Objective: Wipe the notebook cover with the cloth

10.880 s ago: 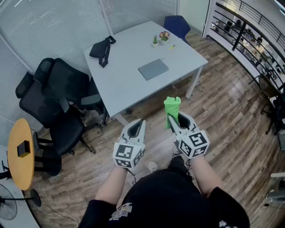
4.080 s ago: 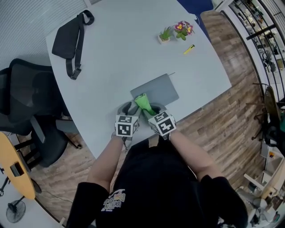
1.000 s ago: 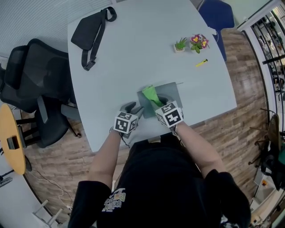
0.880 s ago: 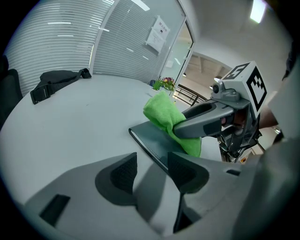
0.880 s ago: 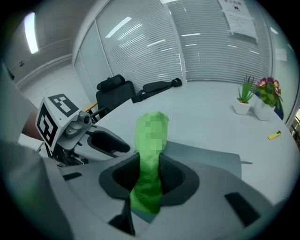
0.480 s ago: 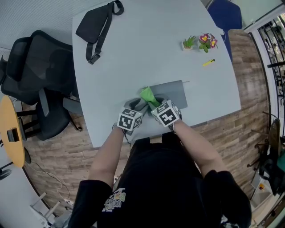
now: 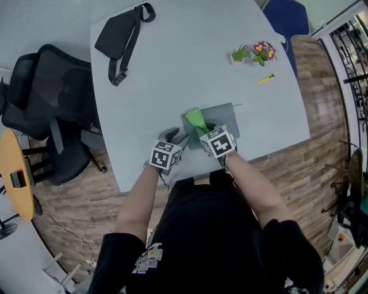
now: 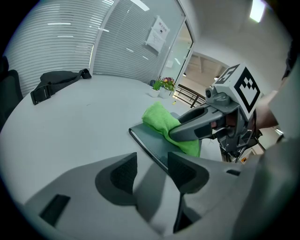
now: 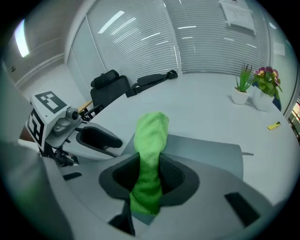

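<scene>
A grey notebook [image 7: 221, 115] lies shut near the front edge of the white table [image 7: 172, 74]. My right gripper [image 7: 203, 128] is shut on a green cloth [image 7: 197, 119], whose free end rests on the near left part of the cover. In the right gripper view the cloth [image 9: 151, 136] runs out from between the jaws onto the notebook [image 9: 206, 152]. My left gripper [image 7: 173, 138] stands open just left of the notebook. Its jaws hold nothing, and the notebook's corner [image 8: 154, 140] lies just ahead of them.
A black belt bag [image 7: 118, 34] lies at the table's far left. Two small potted plants [image 7: 250, 53] and a yellow marker [image 7: 265, 78] sit at the far right. Black office chairs [image 7: 43, 97] stand left of the table, and a blue chair [image 7: 284, 14] stands behind it.
The right gripper slid the cloth toward the notebook's left edge and then back to the right over the cover. The left gripper has stayed beside the notebook.
</scene>
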`<move>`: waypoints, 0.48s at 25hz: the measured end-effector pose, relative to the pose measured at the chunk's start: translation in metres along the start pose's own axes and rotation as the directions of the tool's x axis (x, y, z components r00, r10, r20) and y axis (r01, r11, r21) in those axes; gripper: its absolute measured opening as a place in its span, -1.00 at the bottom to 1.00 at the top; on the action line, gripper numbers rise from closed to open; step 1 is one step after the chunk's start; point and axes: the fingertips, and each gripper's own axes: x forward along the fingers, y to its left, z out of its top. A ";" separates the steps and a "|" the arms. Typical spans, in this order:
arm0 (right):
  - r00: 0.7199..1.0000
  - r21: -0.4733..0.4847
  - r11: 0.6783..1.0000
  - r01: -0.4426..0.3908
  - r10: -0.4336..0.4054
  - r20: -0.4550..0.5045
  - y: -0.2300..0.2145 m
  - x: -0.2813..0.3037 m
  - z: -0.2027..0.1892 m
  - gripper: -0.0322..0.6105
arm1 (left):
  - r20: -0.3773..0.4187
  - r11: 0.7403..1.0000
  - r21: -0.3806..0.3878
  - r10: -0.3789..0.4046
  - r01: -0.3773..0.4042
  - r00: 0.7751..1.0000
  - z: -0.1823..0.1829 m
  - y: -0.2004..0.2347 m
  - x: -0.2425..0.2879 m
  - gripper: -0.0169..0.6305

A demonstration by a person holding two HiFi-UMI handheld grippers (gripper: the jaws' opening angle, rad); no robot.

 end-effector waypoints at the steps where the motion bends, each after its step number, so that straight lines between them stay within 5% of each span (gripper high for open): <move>1: 1.000 0.012 1.000 0.006 -0.006 0.002 -0.005 -0.002 -0.001 -0.55 | 0.000 1.000 0.000 0.000 0.000 1.000 0.000 0.000 0.000 -0.31; 12: 0.995 0.145 0.985 0.094 -0.099 0.023 -0.064 -0.028 -0.013 -0.55 | -0.001 1.000 0.002 0.001 -0.001 1.000 -0.001 0.001 -0.001 -0.31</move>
